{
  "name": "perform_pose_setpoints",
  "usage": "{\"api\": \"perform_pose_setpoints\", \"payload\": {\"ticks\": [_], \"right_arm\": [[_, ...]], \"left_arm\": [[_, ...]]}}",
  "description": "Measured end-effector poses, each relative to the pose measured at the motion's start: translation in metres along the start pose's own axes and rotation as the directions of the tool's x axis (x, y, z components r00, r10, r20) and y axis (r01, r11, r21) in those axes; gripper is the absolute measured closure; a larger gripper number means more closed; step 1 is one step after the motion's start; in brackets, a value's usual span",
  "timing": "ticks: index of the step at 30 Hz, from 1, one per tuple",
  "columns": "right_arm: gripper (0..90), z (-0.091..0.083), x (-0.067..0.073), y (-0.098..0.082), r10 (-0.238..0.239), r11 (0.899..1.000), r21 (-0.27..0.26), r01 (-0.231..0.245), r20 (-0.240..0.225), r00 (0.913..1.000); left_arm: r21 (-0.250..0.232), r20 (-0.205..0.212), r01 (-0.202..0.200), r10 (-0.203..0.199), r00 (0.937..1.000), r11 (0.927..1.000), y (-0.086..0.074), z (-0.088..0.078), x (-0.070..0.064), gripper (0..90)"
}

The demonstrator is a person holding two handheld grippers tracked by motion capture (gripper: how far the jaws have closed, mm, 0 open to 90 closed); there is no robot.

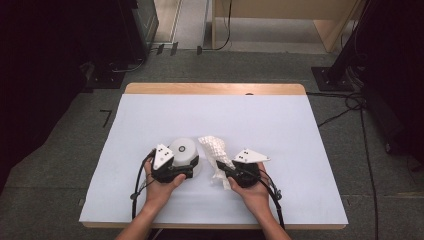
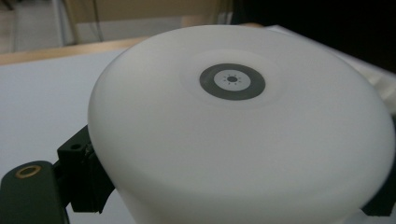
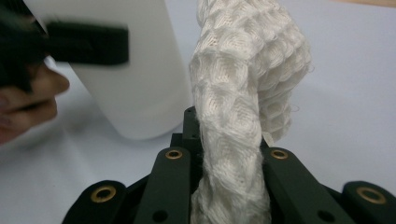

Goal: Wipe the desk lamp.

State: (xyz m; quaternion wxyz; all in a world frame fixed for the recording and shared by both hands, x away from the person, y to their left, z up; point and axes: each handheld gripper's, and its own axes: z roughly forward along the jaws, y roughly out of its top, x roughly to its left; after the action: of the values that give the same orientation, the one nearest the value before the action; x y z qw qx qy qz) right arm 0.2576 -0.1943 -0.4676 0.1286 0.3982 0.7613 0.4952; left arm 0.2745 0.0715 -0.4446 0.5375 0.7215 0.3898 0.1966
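A white round object [image 1: 182, 147] with a dark grey ring mark on its flat top [image 2: 232, 81] stands on the white table cover [image 1: 250, 115]. My left gripper [image 1: 192, 165] is shut on it, its jaws pressed against the two sides. One of its fingers [image 3: 88, 44] lies flat against the object's wall [image 3: 135, 93]. Just right of it, a white waffle-weave cloth [image 1: 215, 147] rises bunched from my right gripper [image 1: 222, 167]. That gripper [image 3: 229, 163] is shut on the cloth [image 3: 243, 70], which stands up between the jaws. Both hands sit near the table's front edge.
The cover's far half and both sides are bare. A strip of wooden tabletop [image 1: 215, 88] shows along the far edge. Cables [image 1: 350, 105] run over the floor at the right, and dark equipment [image 1: 140, 25] stands at the back left.
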Motion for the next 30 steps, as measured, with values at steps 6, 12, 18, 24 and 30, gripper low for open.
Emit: {"api": "perform_pose_setpoints", "payload": {"ticks": [6, 12, 18, 24, 30], "right_arm": [[79.0, 0.012, 0.013, -0.004, -0.049, 0.998, 0.027, 0.049, -0.009, 0.9987], [78.9, 0.008, 0.032, 0.001, -0.196, 0.981, 0.002, 0.196, -0.041, 0.9798], [79.1, -0.003, 0.035, 0.010, -0.228, 0.973, -0.053, 0.225, -0.058, 0.9719], [79.2, -0.015, 0.031, 0.020, -0.225, 0.969, -0.108, 0.221, -0.035, 0.9736], [79.3, -0.019, 0.027, 0.022, -0.206, 0.971, -0.129, 0.199, -0.041, 0.9778]], "left_arm": [[-0.055, 0.074, -0.010, 0.014, 0.9972, 0.9985, 0.012, -0.009, 0.003, 8.7], [0.004, 0.098, -0.077, 0.076, 0.9923, 0.9971, 0.006, 0.000, -0.004, 8.8], [0.008, 0.166, -0.060, 0.058, 0.9844, 0.9982, 0.005, 0.001, -0.001, 8.8], [0.028, 0.223, -0.110, 0.101, 0.9696, 0.9936, 0.002, 0.005, -0.009, 8.8], [0.028, 0.231, -0.126, 0.116, 0.9660, 0.9916, 0.003, 0.005, -0.012, 8.8]]}}
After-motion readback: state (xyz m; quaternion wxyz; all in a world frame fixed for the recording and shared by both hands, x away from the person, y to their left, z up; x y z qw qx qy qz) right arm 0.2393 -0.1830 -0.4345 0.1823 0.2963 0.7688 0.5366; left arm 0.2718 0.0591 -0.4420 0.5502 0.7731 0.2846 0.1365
